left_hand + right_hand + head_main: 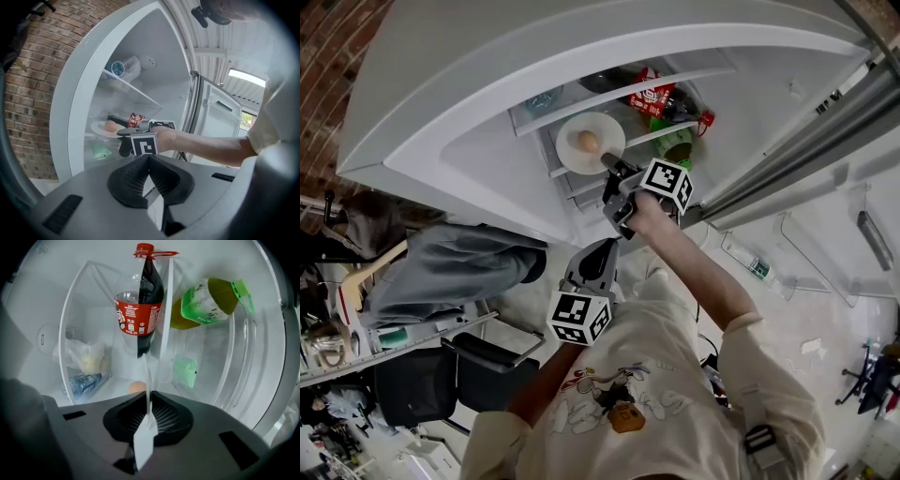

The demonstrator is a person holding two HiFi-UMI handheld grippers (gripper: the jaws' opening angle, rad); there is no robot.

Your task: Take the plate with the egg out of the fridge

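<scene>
A white plate [602, 131] with a brown egg [588, 142] on it stands on a shelf inside the open fridge [469, 141]. My right gripper [610, 162] reaches in from the front and is shut on the plate's near rim. In the right gripper view the plate [144, 441] shows edge-on as a thin white strip pinched between the jaws, with the egg [137, 386] just behind it. My left gripper [592, 269] hangs lower, outside the fridge, shut with nothing in it. From the left gripper view I see the plate [99, 128] and egg [110, 126] beyond the right hand.
A cola bottle [139, 310] and a green bottle [211, 303] lie on the shelf behind the plate. A plastic bag [89, 359] and a green pack [186, 372] sit deeper in. The fridge door [825, 234] stands open at the right; a black chair [441, 375] is below left.
</scene>
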